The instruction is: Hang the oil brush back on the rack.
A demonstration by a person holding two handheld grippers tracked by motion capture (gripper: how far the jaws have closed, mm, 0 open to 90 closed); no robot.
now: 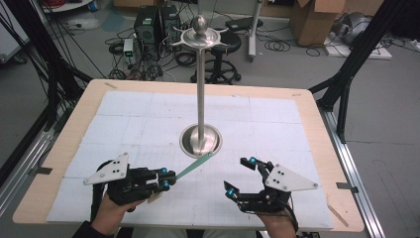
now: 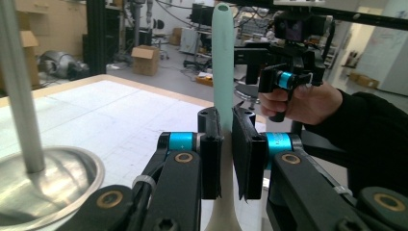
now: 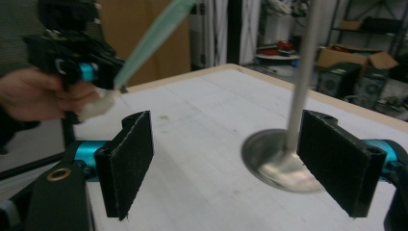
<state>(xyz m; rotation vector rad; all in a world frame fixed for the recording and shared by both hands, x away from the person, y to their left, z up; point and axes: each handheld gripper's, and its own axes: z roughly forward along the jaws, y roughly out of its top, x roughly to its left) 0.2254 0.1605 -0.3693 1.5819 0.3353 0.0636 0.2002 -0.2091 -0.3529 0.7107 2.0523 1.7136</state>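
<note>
Nearest, the left gripper (image 1: 166,179) has its fingers clamped on a pale green strip (image 1: 194,164), which slants up from them toward the stand, its far tip over the rim of the stand's dish. Beside it, the right gripper (image 1: 238,175) hovers with its fingers spread wide and nothing between them. Farther on, a metal stand (image 1: 200,89) rises upright from its round dish at the middle of the white-tiled counter (image 1: 277,124).
</note>
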